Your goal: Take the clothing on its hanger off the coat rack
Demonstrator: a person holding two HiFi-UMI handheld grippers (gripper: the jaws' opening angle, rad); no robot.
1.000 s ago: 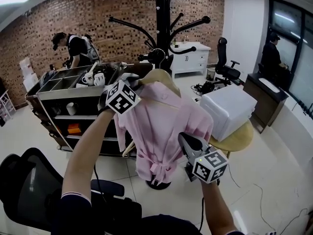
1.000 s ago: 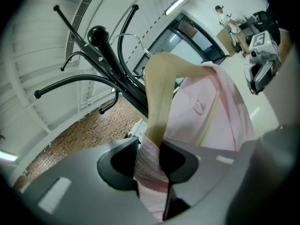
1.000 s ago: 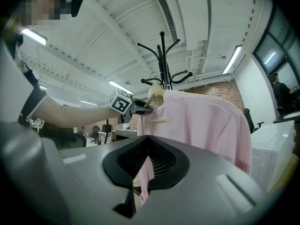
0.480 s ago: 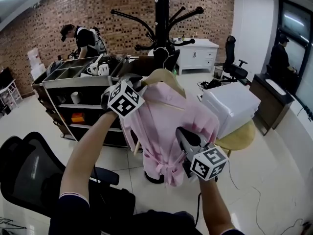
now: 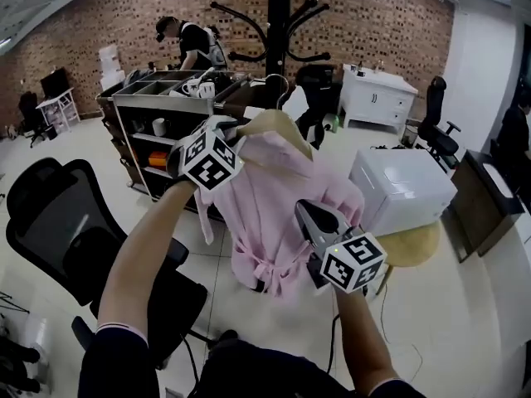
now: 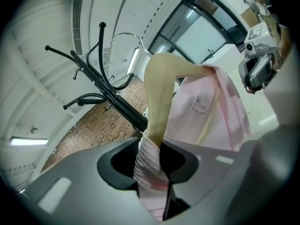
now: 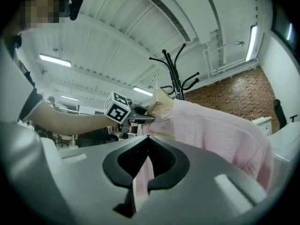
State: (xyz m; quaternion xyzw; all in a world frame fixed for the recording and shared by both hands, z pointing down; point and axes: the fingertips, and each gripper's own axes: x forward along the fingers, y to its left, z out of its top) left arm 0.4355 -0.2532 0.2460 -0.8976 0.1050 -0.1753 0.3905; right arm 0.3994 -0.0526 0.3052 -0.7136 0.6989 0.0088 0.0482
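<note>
A pink garment (image 5: 270, 214) hangs on a wooden hanger (image 5: 274, 127) that I hold up in front of me. My left gripper (image 5: 234, 133) is shut on the hanger's left shoulder, fabric and wood pinched together (image 6: 151, 161). My right gripper (image 5: 305, 215) is shut on the garment's lower pink fabric (image 7: 143, 172). The metal hook (image 5: 278, 85) appears free of the black coat rack (image 5: 278, 23), which stands behind. In the left gripper view the hook (image 6: 126, 36) shows above the rack's arms (image 6: 103, 78). The right gripper view shows the left gripper's marker cube (image 7: 117, 108) beside the rack (image 7: 176, 74).
A black office chair (image 5: 75, 239) stands close at the left. Behind it is a shelf cart with cups (image 5: 158, 114), and a person (image 5: 191, 44) bends beyond it. A white box (image 5: 402, 189) sits on a round wooden table (image 5: 415, 243) at the right. A white cabinet (image 5: 373, 94) stands farther back.
Both grippers and the hanger with the pink garment have drawn back from the coat rack, which now stands farther off. The view has swung, bringing the office chair closer at the left.
</note>
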